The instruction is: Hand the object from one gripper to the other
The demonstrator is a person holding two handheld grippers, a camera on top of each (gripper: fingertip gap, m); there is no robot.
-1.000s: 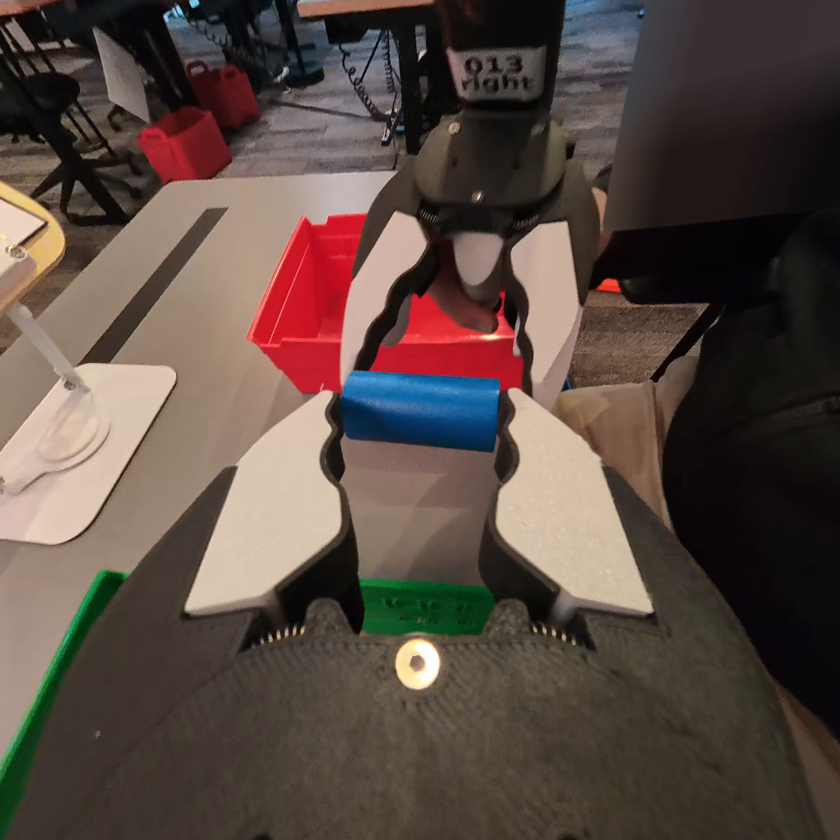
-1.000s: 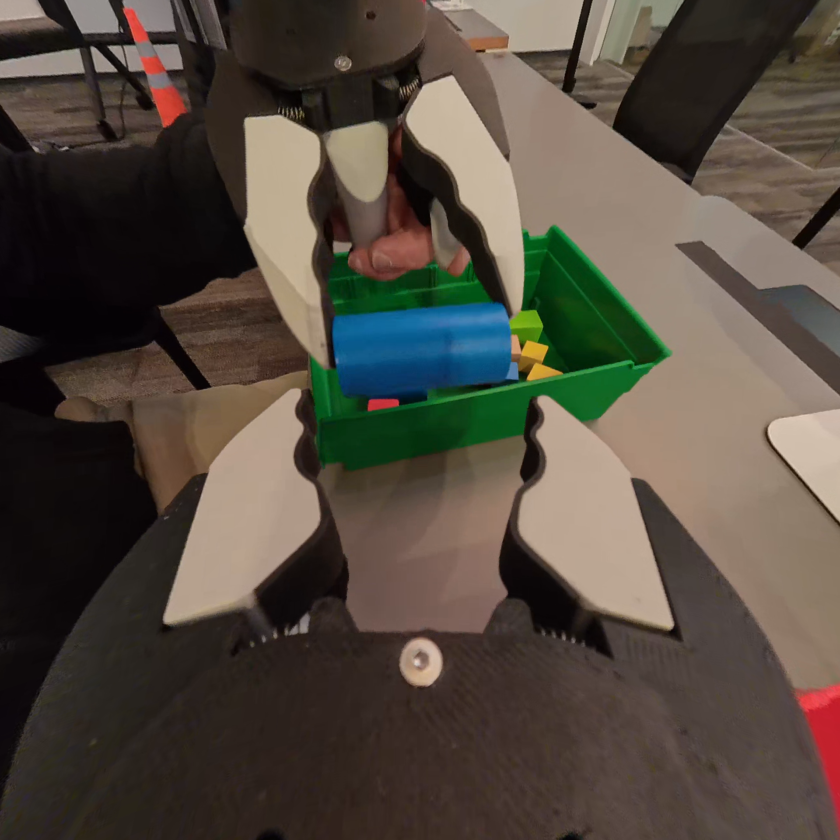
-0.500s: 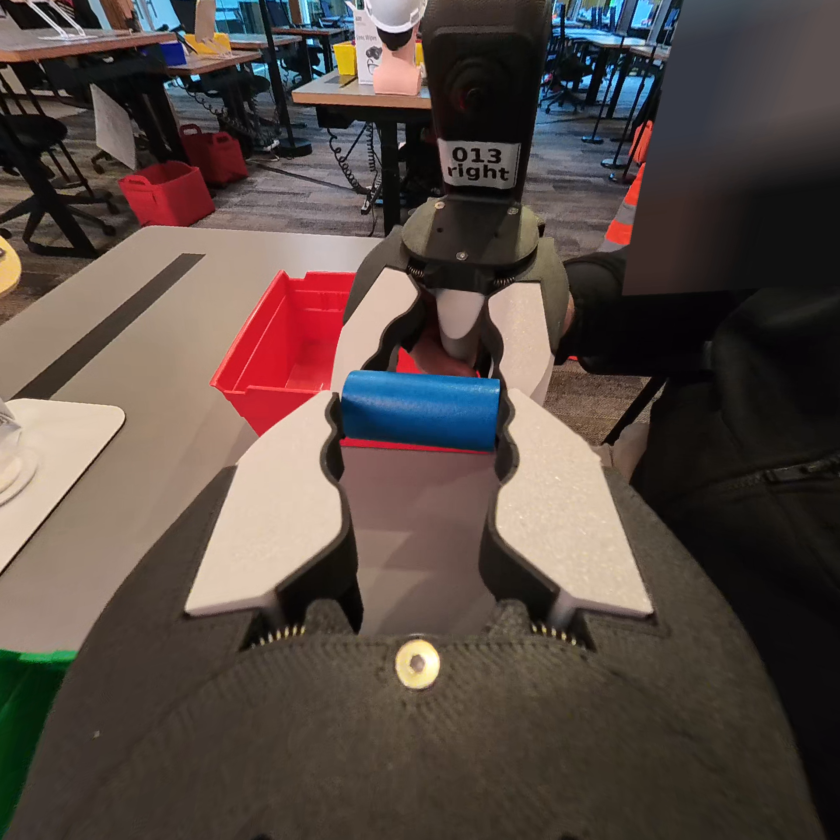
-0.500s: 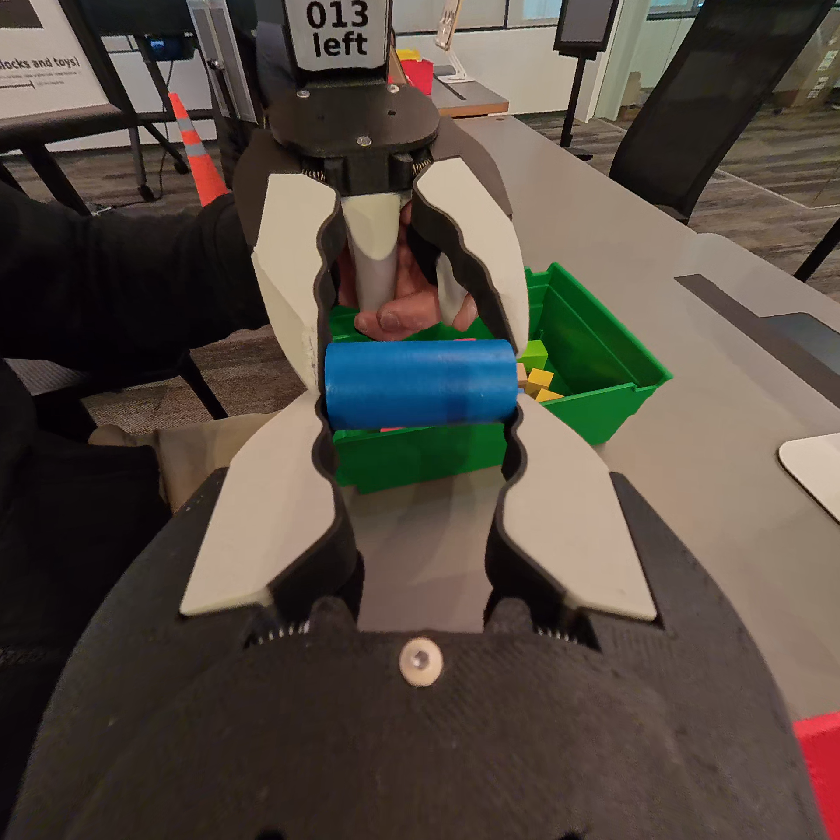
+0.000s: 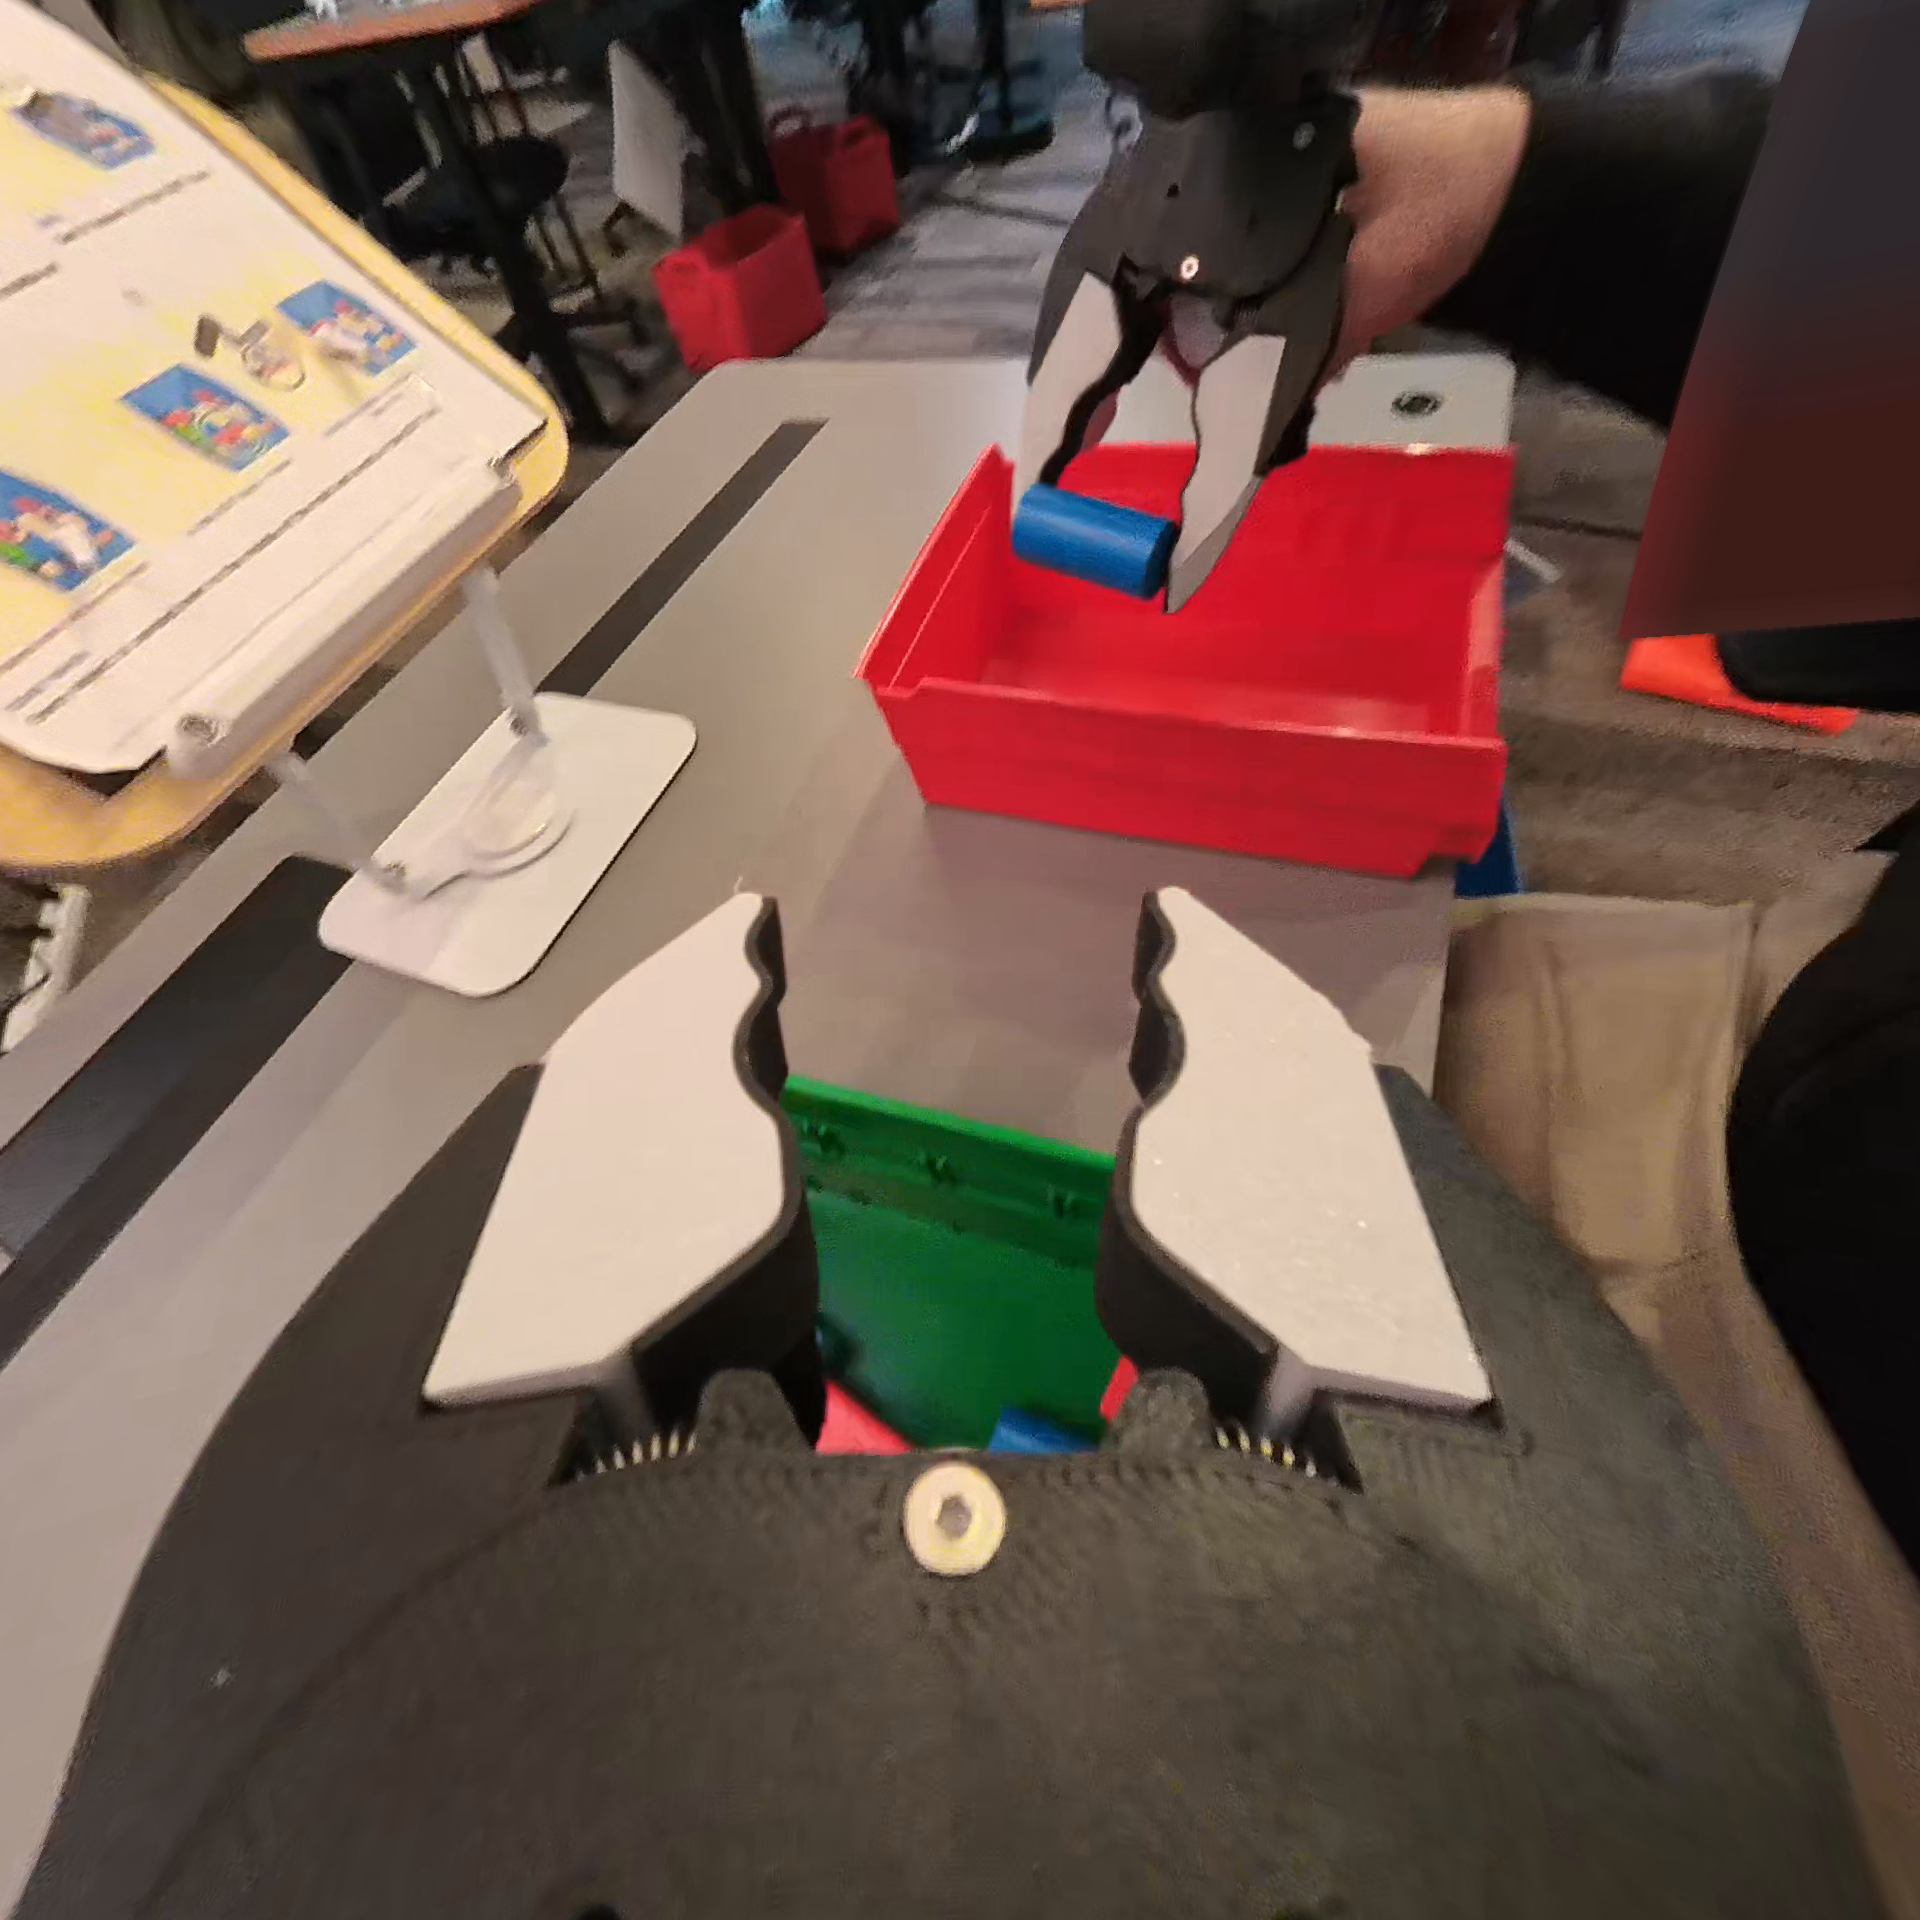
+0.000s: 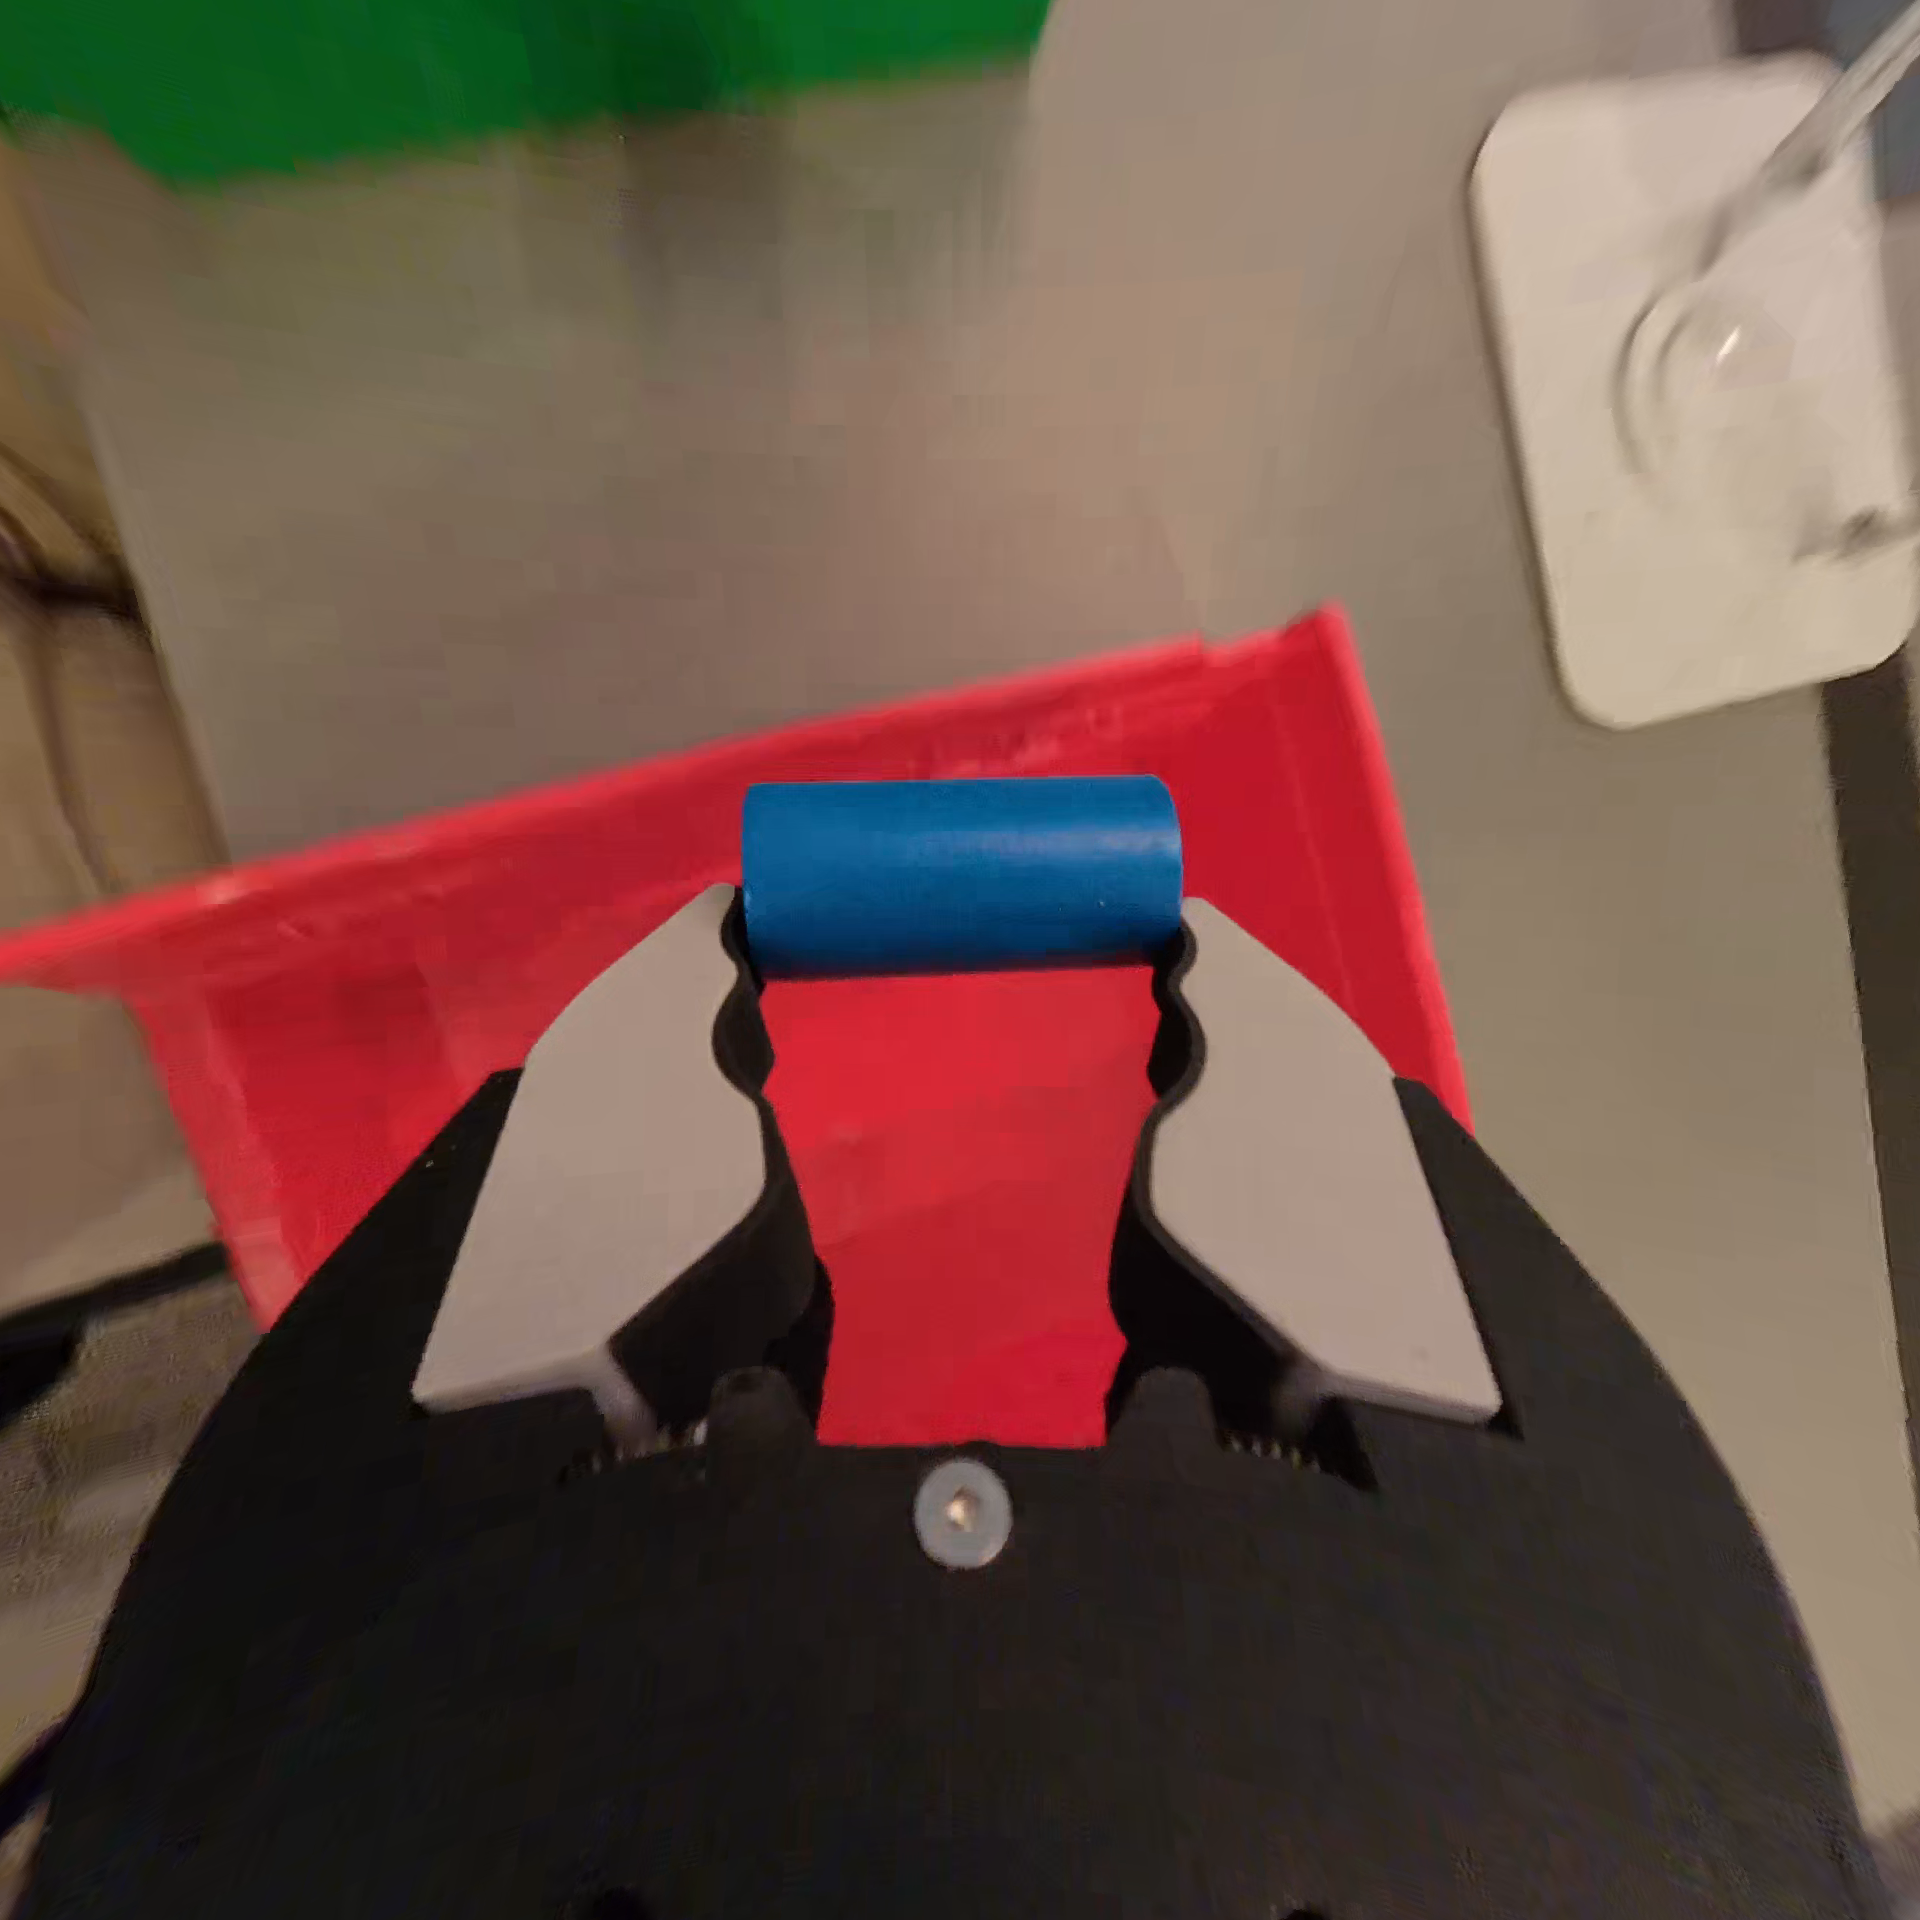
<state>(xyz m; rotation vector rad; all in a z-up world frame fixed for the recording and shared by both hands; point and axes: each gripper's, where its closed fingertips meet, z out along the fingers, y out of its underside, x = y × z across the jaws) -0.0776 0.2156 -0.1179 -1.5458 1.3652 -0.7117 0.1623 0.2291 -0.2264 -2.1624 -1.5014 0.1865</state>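
Right tool [image 6: 961,914] pinches a blue plastic cylinder [image 6: 961,873] by its ends above the red plastic bin [image 6: 1351,790] w/ left tool [image 5: 956,997] wide, empty; lower before releasing.

Soft indoor light, wide-angle edge warping, motion blur strongest in right wrist view.

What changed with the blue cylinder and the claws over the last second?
The left claw let go of the blue cylinder and drew back over the green bin, open and empty. The right claw took it and carried it over the red bin. The bins stayed put.
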